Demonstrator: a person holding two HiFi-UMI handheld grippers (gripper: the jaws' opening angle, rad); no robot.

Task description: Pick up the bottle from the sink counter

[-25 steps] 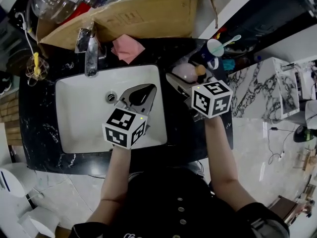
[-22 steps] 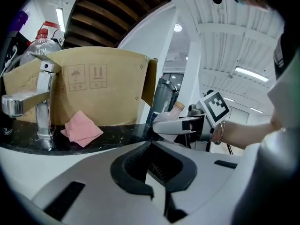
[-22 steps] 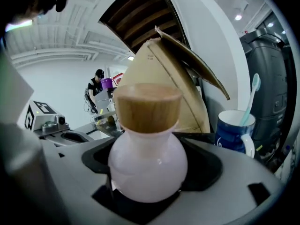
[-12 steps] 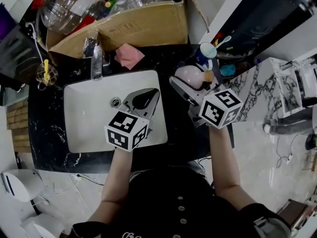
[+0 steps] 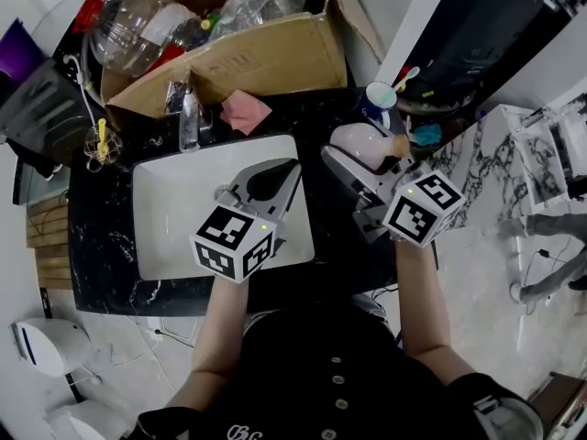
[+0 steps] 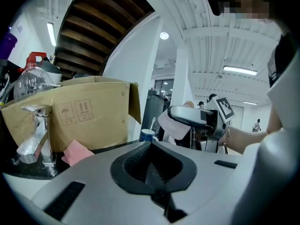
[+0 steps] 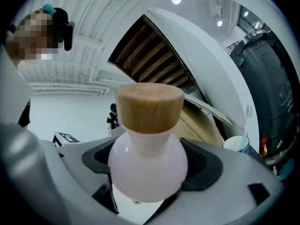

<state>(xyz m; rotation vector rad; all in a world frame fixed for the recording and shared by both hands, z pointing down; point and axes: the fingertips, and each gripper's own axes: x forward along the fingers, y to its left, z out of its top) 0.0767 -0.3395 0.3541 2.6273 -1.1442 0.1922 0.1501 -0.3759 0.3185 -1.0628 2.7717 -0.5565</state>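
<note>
We hold the right gripper [image 5: 347, 150] clamped on the bottle [image 7: 147, 168]. Its dark ribbed pads [image 7: 202, 165] press the pale pink, rounded body from both sides, and the wooden cap [image 7: 149, 108] stands clear above the jaws. In the head view the bottle [image 5: 362, 143] sits between this gripper's jaws, out at their far end from the marker cube [image 5: 424, 209]. We cannot tell from these views whether its base touches the black counter [image 5: 101, 246].

Our left gripper [image 6: 153, 171] is closed and holds nothing. The tips meet, and only the dark hollow between the ribbed faces stays open behind them. In the head view it hangs over the white sink basin [image 5: 170, 214], its jaws pointing towards the basin's far edge.

Ahead of the left gripper and off to its left stands the chrome faucet [image 6: 37, 135], with a pink cloth [image 6: 75, 151] lying just beside it on the counter. Behind both rises a cardboard box [image 6: 79, 118], with a clear plastic bottle and other clutter showing over its rim. Ahead and slightly right of the left jaws stands a blue-and-white cup [image 6: 149, 135] with a pale stick in it. To the right of the cup we see the right gripper side-on, carrying the pink bottle. From the right gripper the same cup [image 7: 236, 143] lies beyond the jaws, to the right.
</note>
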